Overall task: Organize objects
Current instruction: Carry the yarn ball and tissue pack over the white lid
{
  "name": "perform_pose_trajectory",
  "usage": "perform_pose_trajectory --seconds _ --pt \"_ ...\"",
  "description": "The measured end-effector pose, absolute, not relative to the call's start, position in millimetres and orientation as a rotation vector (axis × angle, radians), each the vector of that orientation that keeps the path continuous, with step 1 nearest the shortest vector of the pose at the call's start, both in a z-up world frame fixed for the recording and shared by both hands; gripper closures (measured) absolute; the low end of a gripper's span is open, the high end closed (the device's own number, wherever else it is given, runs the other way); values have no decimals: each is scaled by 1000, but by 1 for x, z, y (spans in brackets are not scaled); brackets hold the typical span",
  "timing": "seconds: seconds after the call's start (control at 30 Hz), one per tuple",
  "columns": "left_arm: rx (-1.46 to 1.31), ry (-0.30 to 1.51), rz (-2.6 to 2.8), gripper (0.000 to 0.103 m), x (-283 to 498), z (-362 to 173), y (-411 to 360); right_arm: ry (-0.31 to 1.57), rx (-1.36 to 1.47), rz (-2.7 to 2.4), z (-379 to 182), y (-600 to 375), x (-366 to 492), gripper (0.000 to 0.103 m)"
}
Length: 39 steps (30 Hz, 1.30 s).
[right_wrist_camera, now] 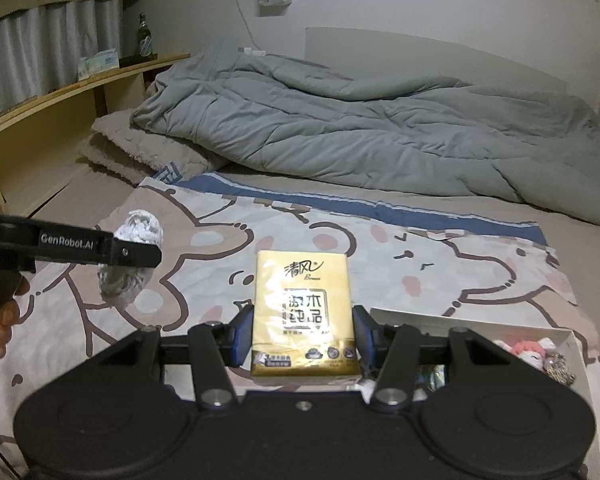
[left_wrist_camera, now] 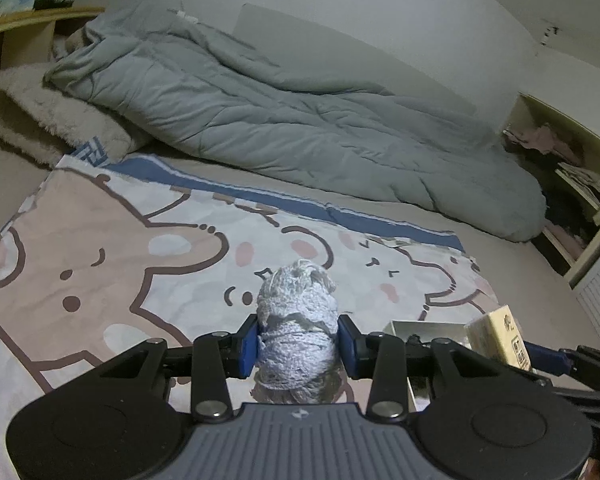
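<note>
My left gripper (left_wrist_camera: 298, 346) is shut on a pale grey-blue ball of yarn (left_wrist_camera: 296, 320), held upright above the cartoon-print cloth (left_wrist_camera: 100, 240). The yarn ball (right_wrist_camera: 134, 256) and the left gripper (right_wrist_camera: 134, 254) also show at the left of the right wrist view. My right gripper (right_wrist_camera: 304, 338) is shut on a yellow tissue pack (right_wrist_camera: 304, 312), held upright above the cloth (right_wrist_camera: 440, 264). The pack (left_wrist_camera: 500, 336) shows at the lower right of the left wrist view. A white open box (right_wrist_camera: 572, 340) lies to the right with small trinkets (right_wrist_camera: 540, 356) inside; its rim (left_wrist_camera: 424, 326) shows behind the left gripper.
A crumpled grey quilt (left_wrist_camera: 280, 120) lies across the back of the bed, with a fluffy beige blanket (left_wrist_camera: 52, 116) at its left. A wooden headboard shelf (right_wrist_camera: 80, 92) holds a green bottle (right_wrist_camera: 144, 38). A side shelf with clothes (left_wrist_camera: 560, 168) stands at the right.
</note>
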<state>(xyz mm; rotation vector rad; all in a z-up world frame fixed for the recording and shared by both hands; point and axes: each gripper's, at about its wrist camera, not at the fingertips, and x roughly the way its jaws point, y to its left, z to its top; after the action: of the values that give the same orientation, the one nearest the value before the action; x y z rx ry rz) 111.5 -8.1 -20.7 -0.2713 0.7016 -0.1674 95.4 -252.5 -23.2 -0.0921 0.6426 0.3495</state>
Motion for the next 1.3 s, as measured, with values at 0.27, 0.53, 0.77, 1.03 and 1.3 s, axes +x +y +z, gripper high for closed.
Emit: perform_pose_trajectory --seconds 0.27,0.53,0.77,1.03,1.3 --pt "-249 679 -239 61 94 -15 -33 650 -89 294 -22 -272 80 51" --pt "-246 673 -284 61 87 -15 -52 634 -66 258 -20 -295 70 51" --pt "-254 679 -343 61 84 -17 -73 645 -34 220 -24 -318 65 51" --pt "-273 734 -444 61 84 -31 -112 673 22 166 -33 -351 63 51" --pt "-256 819 -503 61 88 -54 -152 745 51 134 -56 -376 60 51"
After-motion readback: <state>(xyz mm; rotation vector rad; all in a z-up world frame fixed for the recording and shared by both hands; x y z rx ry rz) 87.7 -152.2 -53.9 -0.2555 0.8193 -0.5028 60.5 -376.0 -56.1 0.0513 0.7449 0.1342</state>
